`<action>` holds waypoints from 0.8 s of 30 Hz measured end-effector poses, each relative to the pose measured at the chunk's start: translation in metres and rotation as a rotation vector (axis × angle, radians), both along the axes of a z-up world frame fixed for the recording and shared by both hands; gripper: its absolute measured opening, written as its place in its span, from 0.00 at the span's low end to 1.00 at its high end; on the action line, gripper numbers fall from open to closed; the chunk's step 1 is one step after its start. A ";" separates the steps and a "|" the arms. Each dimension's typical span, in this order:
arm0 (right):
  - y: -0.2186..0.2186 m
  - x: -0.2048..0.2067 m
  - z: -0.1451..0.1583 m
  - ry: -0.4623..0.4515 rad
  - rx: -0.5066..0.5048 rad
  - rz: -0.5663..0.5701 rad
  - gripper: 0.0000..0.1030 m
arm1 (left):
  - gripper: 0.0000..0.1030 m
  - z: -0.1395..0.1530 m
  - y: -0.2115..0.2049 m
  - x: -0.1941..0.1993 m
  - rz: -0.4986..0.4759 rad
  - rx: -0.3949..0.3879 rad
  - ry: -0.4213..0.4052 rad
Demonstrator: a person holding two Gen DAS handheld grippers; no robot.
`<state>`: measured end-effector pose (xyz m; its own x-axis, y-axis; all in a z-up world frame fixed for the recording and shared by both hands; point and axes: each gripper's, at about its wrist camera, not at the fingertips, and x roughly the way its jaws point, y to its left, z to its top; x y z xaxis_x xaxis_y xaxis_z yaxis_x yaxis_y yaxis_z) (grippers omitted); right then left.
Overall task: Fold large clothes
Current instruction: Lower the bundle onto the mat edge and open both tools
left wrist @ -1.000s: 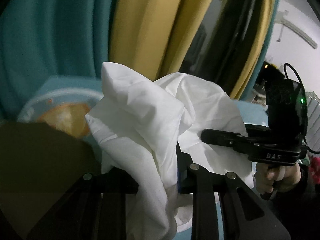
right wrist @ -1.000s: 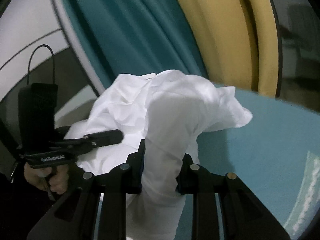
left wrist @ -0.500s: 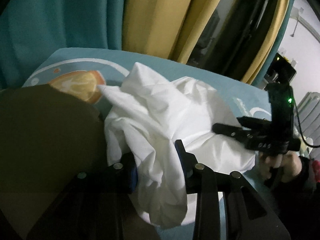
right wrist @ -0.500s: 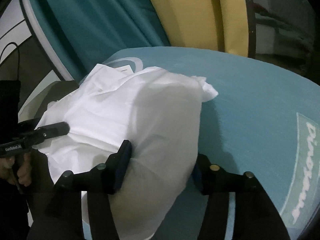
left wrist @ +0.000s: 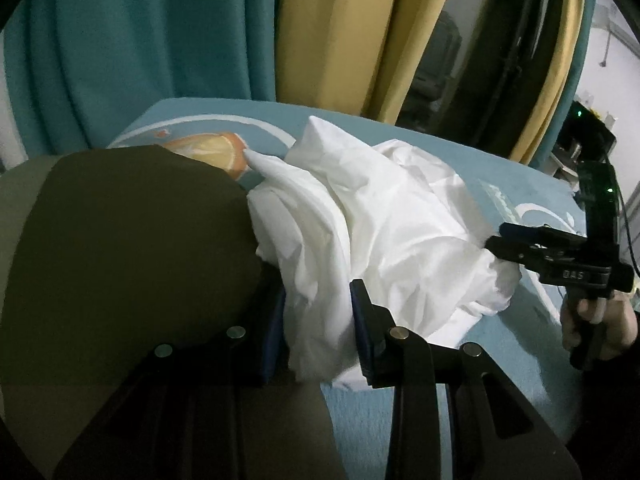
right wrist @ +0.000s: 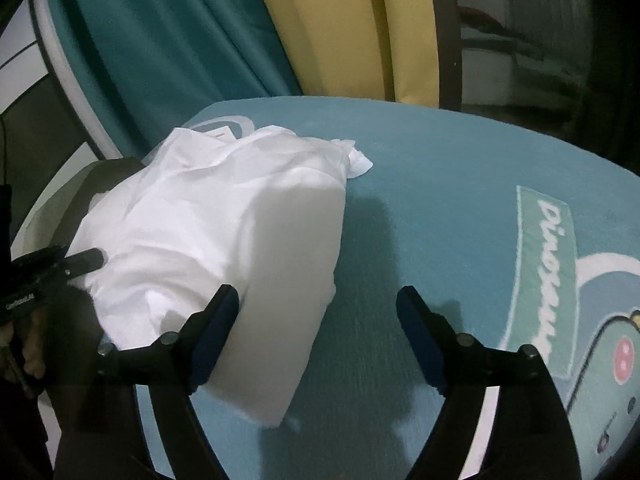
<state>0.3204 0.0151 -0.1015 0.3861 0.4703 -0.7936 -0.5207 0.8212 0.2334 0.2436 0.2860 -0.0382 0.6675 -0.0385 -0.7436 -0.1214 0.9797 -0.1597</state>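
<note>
A: How far along is the folding?

B: Hardly begun, I'd judge. The white garment [left wrist: 372, 232] lies in a crumpled heap on the teal mat [right wrist: 440, 208], with no flat panel or crease to show for it. Spreading it out and all the folds are left.

A: Where is it, exactly?

B: In the right wrist view it fills the area from the centre toward 9 o'clock, one corner poking out at about 12 o'clock. A dark cushion [left wrist: 132, 248] sits against it at 9 o'clock in the left wrist view.

A: And the claws?

B: The left gripper [left wrist: 316, 320] is narrow and pinches a thick bunch of the cloth at 6 o'clock. The right gripper [right wrist: 320, 320] stands wide; its jaws have just been opening, and the cloth rests against one finger only, not clamped.

A: What differs from a second ago?

B: Then both grippers held the garment up in front of the curtains [left wrist: 332, 40], the right one clamped on a fold. Now the bundle is down on the mat and the right one has let go.
</note>
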 end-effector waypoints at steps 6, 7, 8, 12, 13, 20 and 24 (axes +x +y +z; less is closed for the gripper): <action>-0.013 -0.019 0.008 -0.013 0.004 -0.001 0.82 | 0.37 0.004 -0.004 -0.024 0.054 0.009 -0.037; -0.015 -0.022 0.009 -0.011 0.003 -0.001 0.82 | 0.37 0.005 -0.004 -0.030 0.067 0.001 -0.054; -0.017 -0.026 0.010 -0.010 0.003 0.000 0.82 | 0.37 0.006 -0.003 -0.034 0.079 -0.007 -0.064; -0.022 -0.039 0.014 -0.020 -0.002 0.006 0.82 | 0.37 0.012 -0.006 -0.047 0.105 -0.012 -0.107; -0.025 -0.043 0.015 -0.021 0.002 0.005 0.82 | 0.37 0.015 -0.010 -0.052 0.102 -0.006 -0.123; -0.049 -0.065 0.021 -0.034 0.015 -0.029 0.82 | 0.37 0.022 -0.037 -0.071 0.058 -0.016 -0.167; -0.065 -0.077 0.023 -0.040 0.009 -0.049 0.82 | 0.37 0.015 -0.052 -0.076 0.042 -0.048 -0.162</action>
<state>0.2432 -0.0498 -0.0781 0.4401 0.4574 -0.7727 -0.4892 0.8437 0.2208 0.1681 0.2336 -0.0234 0.7802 -0.0415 -0.6241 -0.1305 0.9650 -0.2274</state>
